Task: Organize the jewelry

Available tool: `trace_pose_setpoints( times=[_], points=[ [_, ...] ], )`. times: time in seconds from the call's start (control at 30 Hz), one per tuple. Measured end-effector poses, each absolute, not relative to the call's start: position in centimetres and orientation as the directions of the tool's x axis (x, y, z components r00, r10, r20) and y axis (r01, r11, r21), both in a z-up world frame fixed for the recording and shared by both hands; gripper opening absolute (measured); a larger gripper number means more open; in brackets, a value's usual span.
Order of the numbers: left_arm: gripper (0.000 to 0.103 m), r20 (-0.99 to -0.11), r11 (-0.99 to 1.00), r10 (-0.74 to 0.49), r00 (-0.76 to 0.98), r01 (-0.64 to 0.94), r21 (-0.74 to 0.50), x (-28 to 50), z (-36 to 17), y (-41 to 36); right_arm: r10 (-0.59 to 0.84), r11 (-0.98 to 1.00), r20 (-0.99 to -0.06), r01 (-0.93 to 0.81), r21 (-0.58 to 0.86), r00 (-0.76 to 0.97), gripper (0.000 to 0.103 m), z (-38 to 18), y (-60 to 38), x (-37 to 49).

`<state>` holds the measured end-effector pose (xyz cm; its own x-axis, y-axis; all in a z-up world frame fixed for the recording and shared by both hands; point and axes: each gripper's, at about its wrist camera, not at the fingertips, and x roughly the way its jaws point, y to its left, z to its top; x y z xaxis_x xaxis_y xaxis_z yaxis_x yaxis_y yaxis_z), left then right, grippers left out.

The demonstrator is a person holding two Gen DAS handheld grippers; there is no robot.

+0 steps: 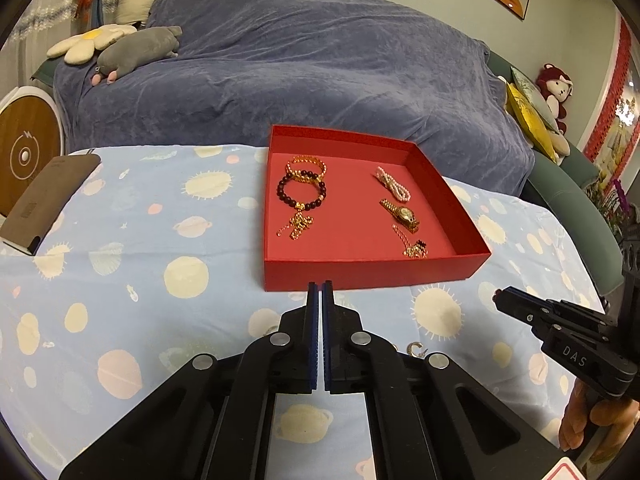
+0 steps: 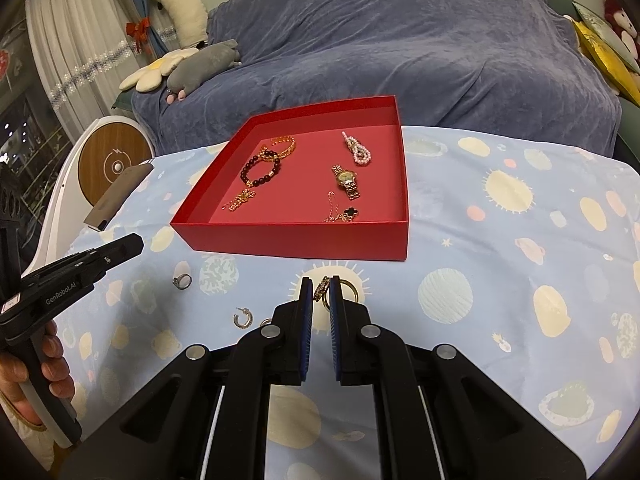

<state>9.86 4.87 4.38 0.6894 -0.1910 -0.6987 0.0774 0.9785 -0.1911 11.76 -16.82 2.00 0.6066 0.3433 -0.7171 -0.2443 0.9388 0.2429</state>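
Observation:
A red box (image 1: 372,276) (image 2: 296,240) stands on the planet-print cloth. It holds a dark bead bracelet (image 2: 260,170), a gold bracelet (image 2: 285,145), a gold chain (image 2: 240,200), a pearl piece (image 2: 358,150), a gold watch (image 2: 346,181) and a clover necklace (image 2: 346,214). My right gripper (image 2: 321,291) is shut on a small gold studded ring (image 2: 321,289) just before the box's near wall. A plain gold hoop (image 2: 354,290) shows beside its right finger. My left gripper (image 1: 320,289) (image 2: 136,245) is shut and holds nothing, a little short of the box.
A silver ring (image 2: 182,281) and a silver hoop earring (image 2: 243,317) (image 1: 416,349) lie loose on the cloth between the two grippers. A brown case (image 1: 48,200) sits at the table's left edge. A blue-covered sofa (image 1: 300,72) rises behind the table.

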Motion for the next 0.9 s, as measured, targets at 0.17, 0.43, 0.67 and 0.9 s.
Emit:
trace_pose_setpoints(
  times=[0.17, 0.43, 0.67, 0.9],
  points=[
    [0.0, -0.656, 0.973, -0.2, 0.728, 0.068, -0.222, 10.8, 7.4, 5.9, 0.349, 0.937, -0.697, -0.249, 0.246, 0.627, 0.008, 4.1, -16.9, 12.7],
    [0.0, -0.613, 0.981, -0.186, 0.768, 0.108, -0.162, 13.7, 11.5, 4.8, 0.351, 0.936, -0.667, -0.249, 0.248, 0.657, 0.008, 7.1, -16.8, 15.7],
    [0.0, -0.61, 0.981, -0.184, 0.771, 0.109, -0.159, 15.0, 11.7, 4.7, 0.356, 0.934, -0.65, -0.262, 0.241, 0.671, 0.008, 8.2, -16.2, 16.5],
    [0.035, -0.709, 0.983, -0.183, 0.681, 0.119, -0.14, 13.2, 6.8, 4.9, 0.364, 0.931, -0.671, -0.256, 0.259, 0.646, 0.008, 6.6, -16.6, 15.8]
  ],
)
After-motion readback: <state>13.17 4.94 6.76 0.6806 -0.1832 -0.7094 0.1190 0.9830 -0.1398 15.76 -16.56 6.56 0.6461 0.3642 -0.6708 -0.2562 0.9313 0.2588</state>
